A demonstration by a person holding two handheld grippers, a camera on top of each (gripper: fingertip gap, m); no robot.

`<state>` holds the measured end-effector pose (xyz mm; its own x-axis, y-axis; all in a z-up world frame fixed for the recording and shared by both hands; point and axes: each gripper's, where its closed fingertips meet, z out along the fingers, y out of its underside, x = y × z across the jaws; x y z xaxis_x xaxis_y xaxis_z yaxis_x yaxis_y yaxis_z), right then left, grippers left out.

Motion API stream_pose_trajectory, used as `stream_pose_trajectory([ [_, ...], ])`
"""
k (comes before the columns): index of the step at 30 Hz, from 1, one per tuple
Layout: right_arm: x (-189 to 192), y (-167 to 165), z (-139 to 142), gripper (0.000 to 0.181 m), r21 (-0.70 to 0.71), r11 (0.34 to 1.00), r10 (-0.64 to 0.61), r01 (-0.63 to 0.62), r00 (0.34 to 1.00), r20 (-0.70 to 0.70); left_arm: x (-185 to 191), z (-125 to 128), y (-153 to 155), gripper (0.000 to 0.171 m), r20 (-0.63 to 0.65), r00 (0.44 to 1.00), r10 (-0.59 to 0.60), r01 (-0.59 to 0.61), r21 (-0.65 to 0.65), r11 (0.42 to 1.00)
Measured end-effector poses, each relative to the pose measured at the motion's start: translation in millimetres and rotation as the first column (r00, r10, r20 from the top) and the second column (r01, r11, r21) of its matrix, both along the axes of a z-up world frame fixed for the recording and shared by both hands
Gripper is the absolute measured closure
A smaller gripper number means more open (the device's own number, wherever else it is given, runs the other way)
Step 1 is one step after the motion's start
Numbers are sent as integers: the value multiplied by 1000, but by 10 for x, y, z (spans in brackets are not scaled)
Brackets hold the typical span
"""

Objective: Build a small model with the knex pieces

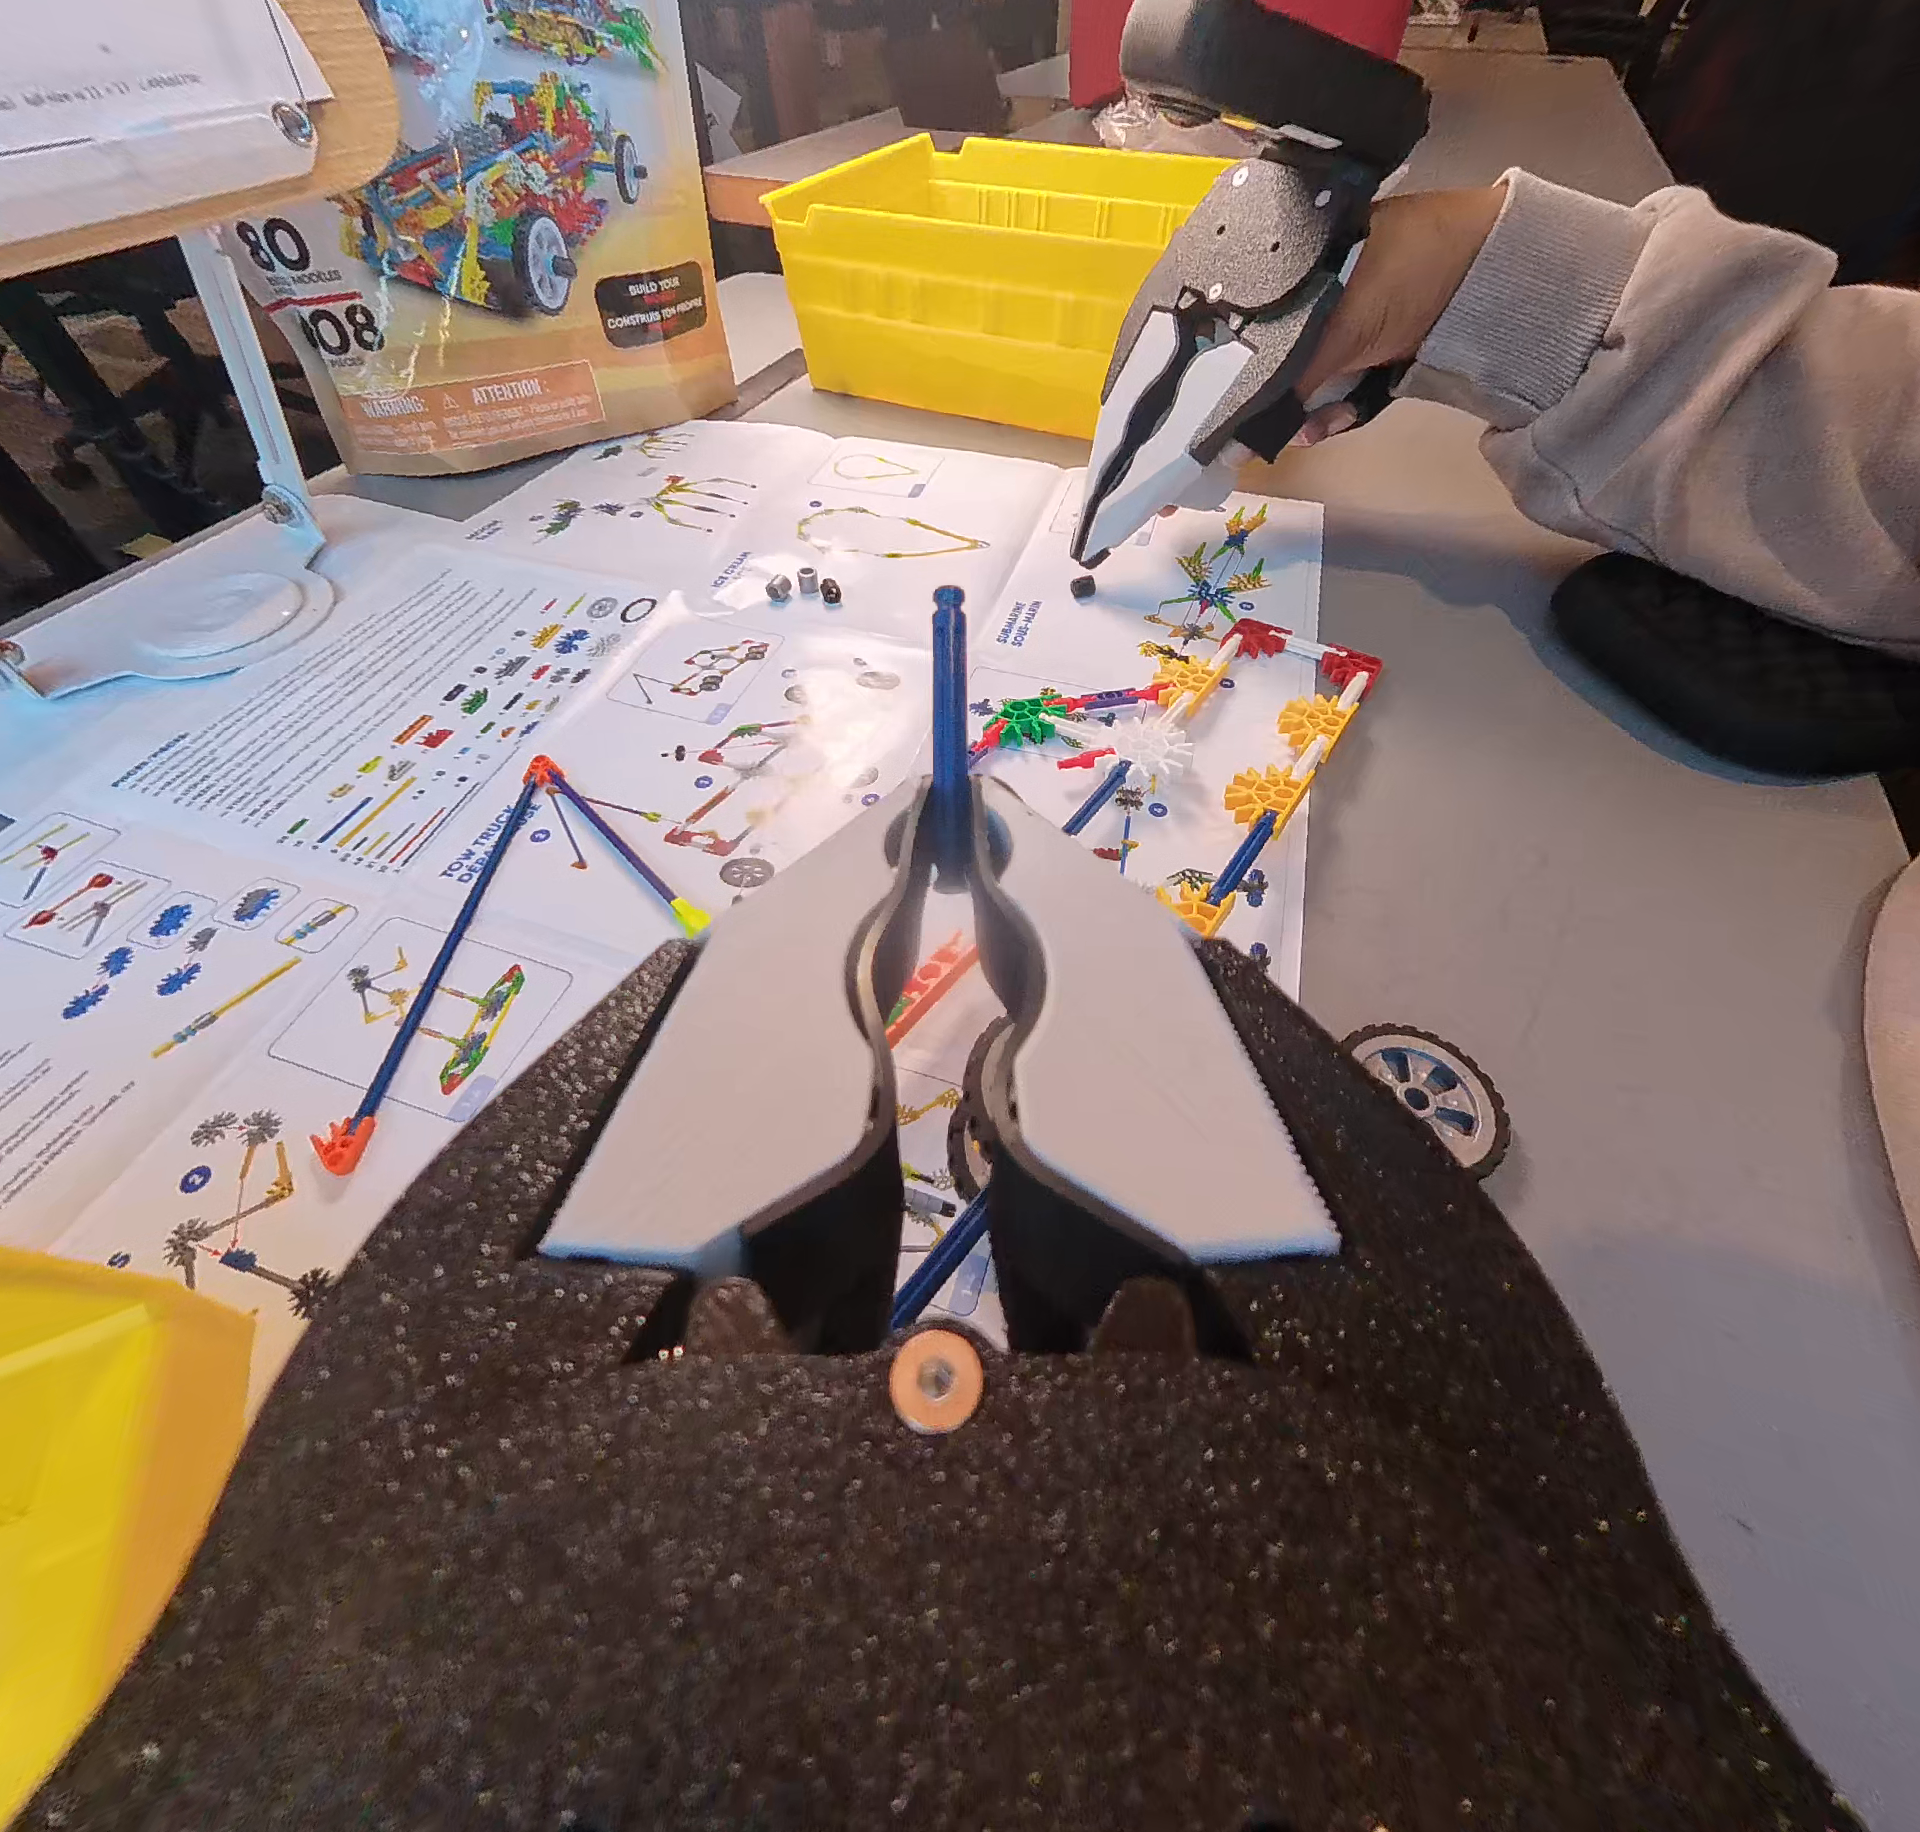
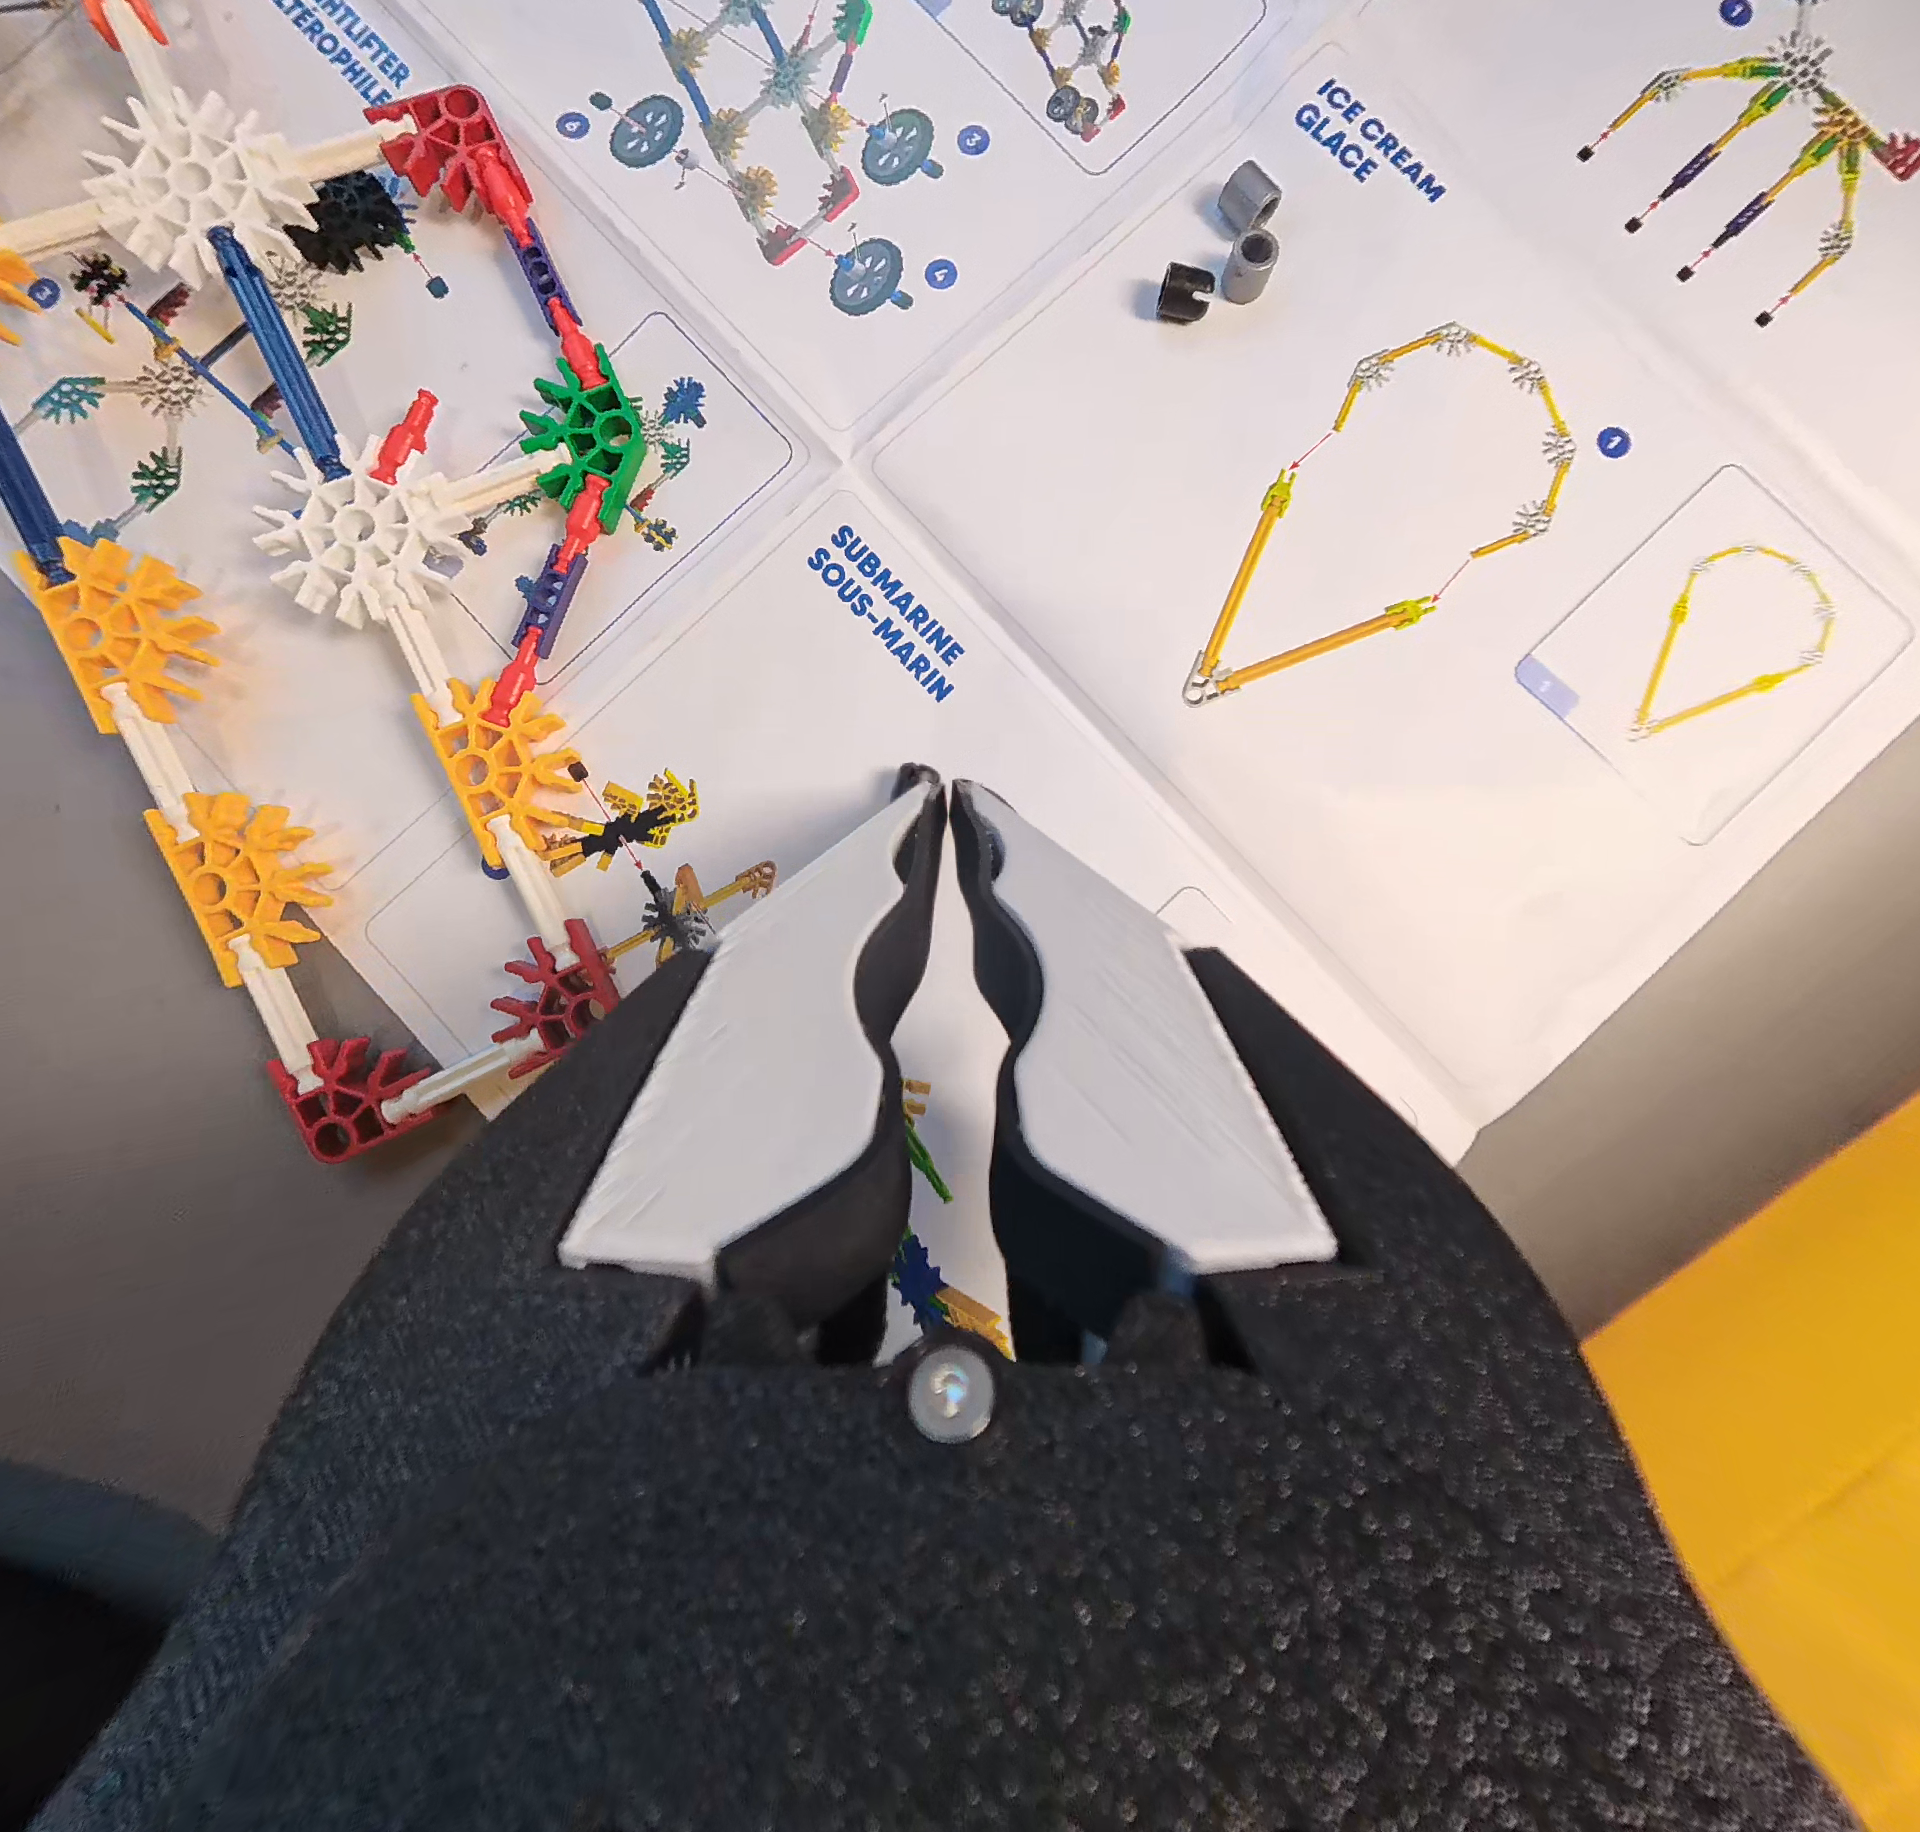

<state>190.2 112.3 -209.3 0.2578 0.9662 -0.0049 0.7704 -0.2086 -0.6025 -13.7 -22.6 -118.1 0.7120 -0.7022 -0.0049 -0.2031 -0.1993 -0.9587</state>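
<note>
Item: my left gripper (image 1: 948,826), jaws clamped on a blue rod (image 1: 948,702) pointing forward over the instruction sheet (image 1: 436,660); my right gripper (image 2: 943,793), jaws nearly closed, tips beside a small black piece (image 1: 1084,586), rod-and-connector frame (image 2: 353,535) nearby on the worktop (image 1: 1558,951).

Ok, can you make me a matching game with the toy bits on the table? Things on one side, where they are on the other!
Things:
1. blue rod
2. wheel
3. green piece
4. grey tubes

Places:
A. on the bare table, beside the sheet
B. pinched in the left hand-held gripper
C. loose on the sheet
D. joined into the frame

Pairs: 1-B, 2-A, 3-D, 4-C
</note>
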Motion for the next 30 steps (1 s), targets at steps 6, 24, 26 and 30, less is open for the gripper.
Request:
stream_pose_trajectory([
  [6,-8,-83,-66,181,-19,999,40,-39,999,30,8,-12,-4,169,-2,1000,-5,5,-4,1000],
  [24,-258,-460,-89,180,-64,974,216,-216,976,-6,40,-52,-9,169,-16,1000,-17,16,-13,1000],
  [26,-338,-490,-18,173,-66,973,219,-223,974,-53,43,-60,-8,169,-17,1000,-18,18,-16,1000],
  [30,-405,-624,3,169,-89,956,272,-279,959,-76,53,-77,-9,169,-21,1000,-22,21,-20,1000],
])
